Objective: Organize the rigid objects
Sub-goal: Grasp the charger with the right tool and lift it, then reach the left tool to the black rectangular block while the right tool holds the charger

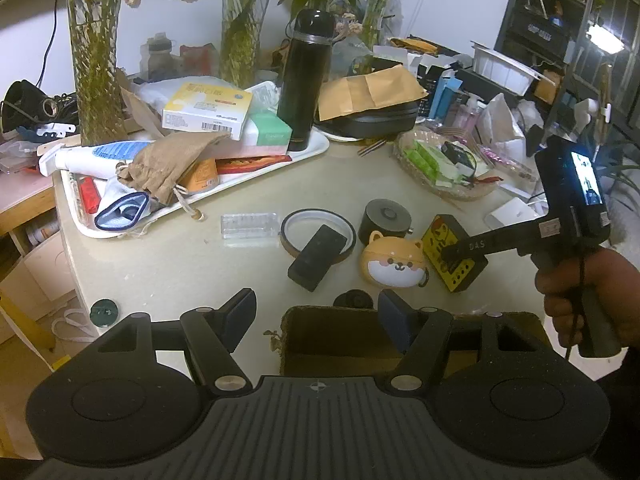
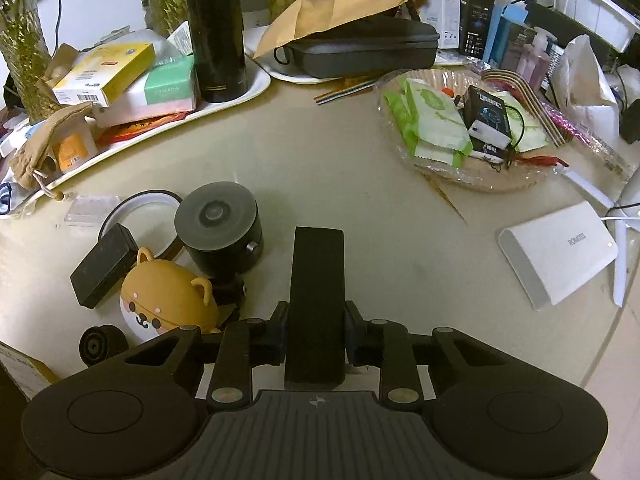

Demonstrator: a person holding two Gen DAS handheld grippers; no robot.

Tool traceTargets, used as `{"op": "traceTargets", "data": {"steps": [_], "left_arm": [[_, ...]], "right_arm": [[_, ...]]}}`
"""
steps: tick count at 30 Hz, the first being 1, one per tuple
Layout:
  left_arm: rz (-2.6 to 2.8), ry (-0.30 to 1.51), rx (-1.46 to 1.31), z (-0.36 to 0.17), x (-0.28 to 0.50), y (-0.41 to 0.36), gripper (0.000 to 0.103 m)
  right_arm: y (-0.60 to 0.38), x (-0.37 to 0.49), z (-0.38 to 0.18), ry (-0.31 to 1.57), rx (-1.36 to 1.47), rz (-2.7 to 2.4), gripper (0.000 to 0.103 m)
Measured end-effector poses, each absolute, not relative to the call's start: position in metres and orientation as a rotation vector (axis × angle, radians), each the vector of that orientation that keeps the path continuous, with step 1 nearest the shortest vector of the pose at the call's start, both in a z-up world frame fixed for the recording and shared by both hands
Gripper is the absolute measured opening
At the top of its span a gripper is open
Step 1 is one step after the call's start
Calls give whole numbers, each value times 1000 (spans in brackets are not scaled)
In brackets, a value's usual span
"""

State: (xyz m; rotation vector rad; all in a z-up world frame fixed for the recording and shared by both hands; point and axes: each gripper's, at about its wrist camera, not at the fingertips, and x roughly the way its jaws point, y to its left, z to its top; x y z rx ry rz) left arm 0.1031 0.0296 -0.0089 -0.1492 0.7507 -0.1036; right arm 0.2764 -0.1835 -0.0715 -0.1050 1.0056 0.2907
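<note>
The right gripper clamps one yellow-faced block near the tabletop's front edge, the left gripper gapes empty over a seemingly empty box, and the dog-shaped case and neighbours await

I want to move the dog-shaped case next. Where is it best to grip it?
Grip the dog-shaped case across its rounded body below the ears, coming from above. The tape ring and round black can crowd its far side.

Dim, greenish indoor light; bright lamp glare upper right (blown out); strong fisheye bending at edges.
</note>
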Motion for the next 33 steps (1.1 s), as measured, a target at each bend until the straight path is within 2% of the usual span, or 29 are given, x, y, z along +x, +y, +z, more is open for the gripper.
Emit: {"op": "traceTargets", "data": {"steps": [13,33], "left_arm": [[-96,726,-127,-1,107,26,67],[-97,707,74,5,133,22,67]], "right_arm": [[-201,254,-31,843,-64,259,29],[-247,205,-14,790,73,257,30]]}}
